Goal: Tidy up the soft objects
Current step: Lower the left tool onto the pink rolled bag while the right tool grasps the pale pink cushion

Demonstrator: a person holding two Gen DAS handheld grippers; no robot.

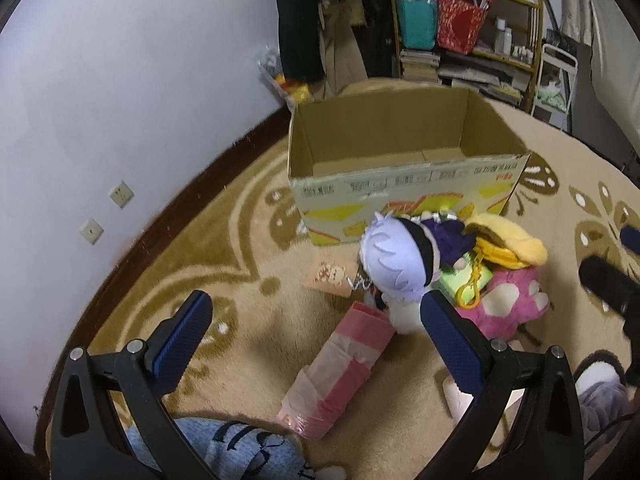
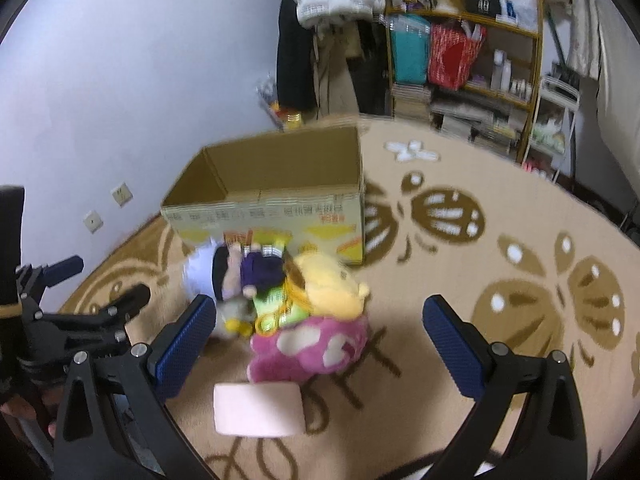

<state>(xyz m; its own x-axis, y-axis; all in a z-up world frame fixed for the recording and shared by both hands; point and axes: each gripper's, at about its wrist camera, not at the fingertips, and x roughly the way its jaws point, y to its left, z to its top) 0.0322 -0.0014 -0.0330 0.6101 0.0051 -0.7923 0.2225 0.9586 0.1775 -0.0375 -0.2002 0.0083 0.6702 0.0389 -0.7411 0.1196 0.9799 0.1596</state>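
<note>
An open cardboard box (image 1: 404, 152) stands on a patterned beige carpet (image 1: 248, 320), its inside bare as far as can be seen, and a heap of soft toys lies just in front of its printed front wall. Nearest that wall lies a plush doll with lavender hair (image 1: 394, 262) and a dark purple outfit; beside it, on the side away from the white wall (image 1: 120, 80), a yellow plush (image 1: 508, 240) rests on top of a pink plush with white patches (image 1: 510, 304), with a green item (image 1: 468, 280) wedged between them. A pink roll of bags (image 1: 340, 368) lies on the carpet farther out from the box, toward the camera, and a small printed card (image 1: 332, 276) lies flat between it and the box. A blue-grey cloth (image 1: 240, 452) shows at the near edge.

The left gripper (image 1: 316, 312) hangs above the carpet in front of the box, its jaws spread wide and holding nothing. The right gripper (image 2: 314, 320) is likewise wide open and empty, framing the pink plush (image 2: 316, 344) and a pale pink block (image 2: 260, 410) in a blurred view. Beyond the box, a cluttered shelf unit (image 1: 472, 28) holds a red bag (image 1: 460, 22) and a teal bag (image 1: 418, 20).
</note>
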